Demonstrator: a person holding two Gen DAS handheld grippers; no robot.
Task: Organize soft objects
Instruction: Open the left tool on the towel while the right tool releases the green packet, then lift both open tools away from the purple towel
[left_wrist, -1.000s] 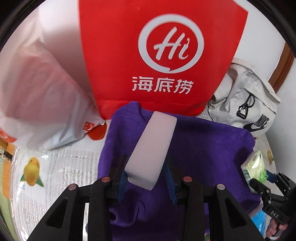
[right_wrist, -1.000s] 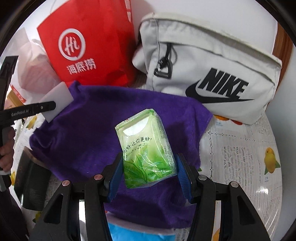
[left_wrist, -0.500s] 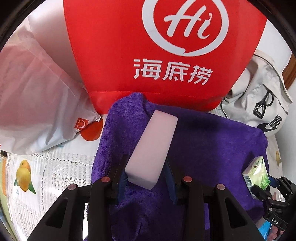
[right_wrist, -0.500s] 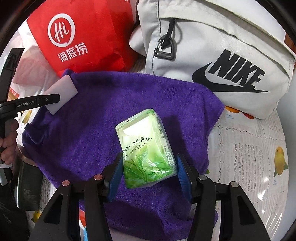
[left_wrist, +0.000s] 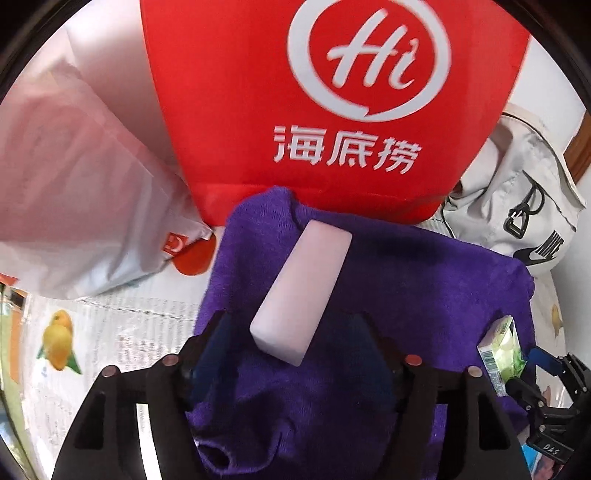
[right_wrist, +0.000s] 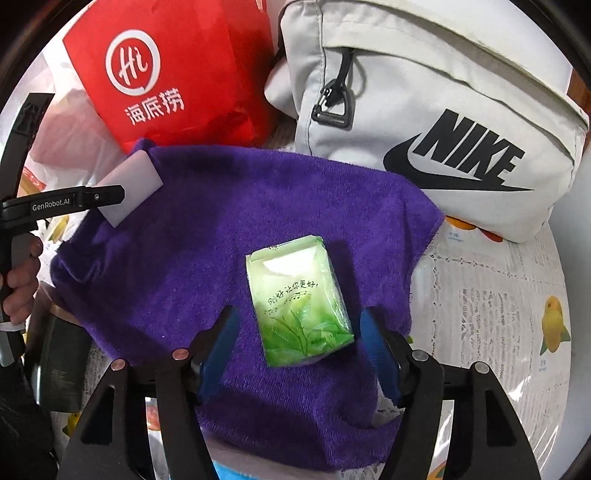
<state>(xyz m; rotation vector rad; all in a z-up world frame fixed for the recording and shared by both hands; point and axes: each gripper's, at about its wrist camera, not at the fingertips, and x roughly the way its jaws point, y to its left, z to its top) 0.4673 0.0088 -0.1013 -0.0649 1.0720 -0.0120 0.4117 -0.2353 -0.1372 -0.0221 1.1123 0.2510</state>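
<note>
Both tongs are opening: left gripper (left_wrist: 291, 343) is releasing the white sponge (left_wrist: 301, 291), right gripper (right_wrist: 295, 343) the green tissue pack (right_wrist: 299, 302), onto the purple towel (right_wrist: 207, 258); placement probably finishing.

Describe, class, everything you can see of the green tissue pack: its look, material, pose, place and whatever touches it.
The green tissue pack is a small, soft rectangular packet in glossy plastic film, pale at the top and deepening to green, printed with leaves and a line of Chinese writing. It lies flat, face up and slightly askew, on the purple towel. The right gripper straddles its lower end, jaws opening, with a gap on each side, so only the towel touches it.
</note>
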